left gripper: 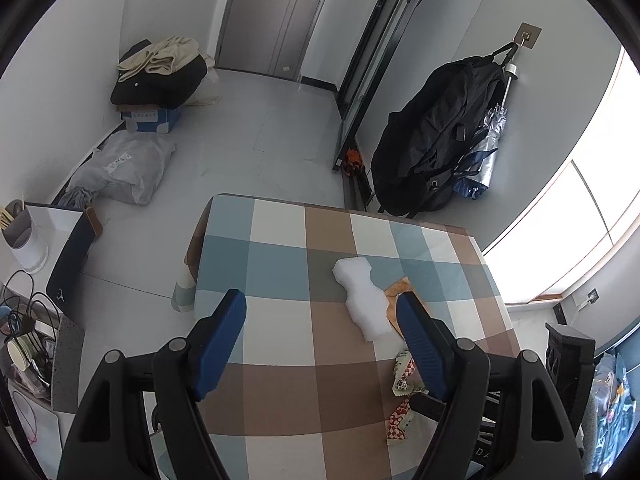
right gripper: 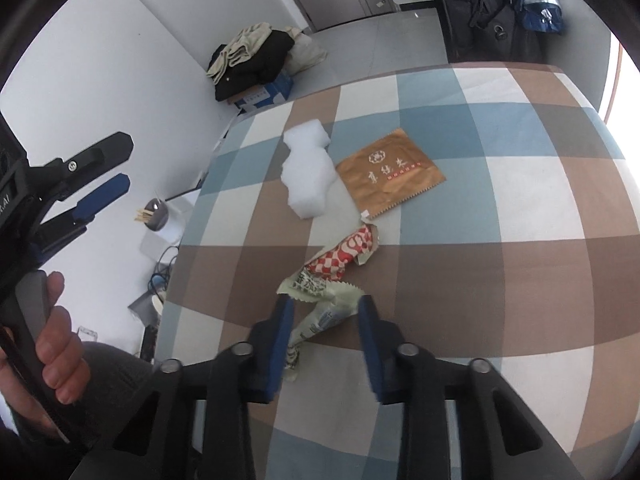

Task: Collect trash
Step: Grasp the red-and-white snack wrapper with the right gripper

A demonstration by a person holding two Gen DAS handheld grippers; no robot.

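Observation:
Trash lies on a checked tablecloth: a white foam piece, a brown paper packet, a red-and-white checked wrapper and a pale green wrapper. My right gripper is open, its jaws on either side of the green wrapper, close above the cloth. My left gripper is open and empty, above the table's left part. The foam, the packet's corner and the wrappers lie beside its right finger. The left gripper also shows at the left in the right wrist view.
The table drops off at its left edge to the floor. A cluttered side shelf with a toothpick holder stands at the left. Clothes on a box, a grey bag and a hanging black bag are beyond.

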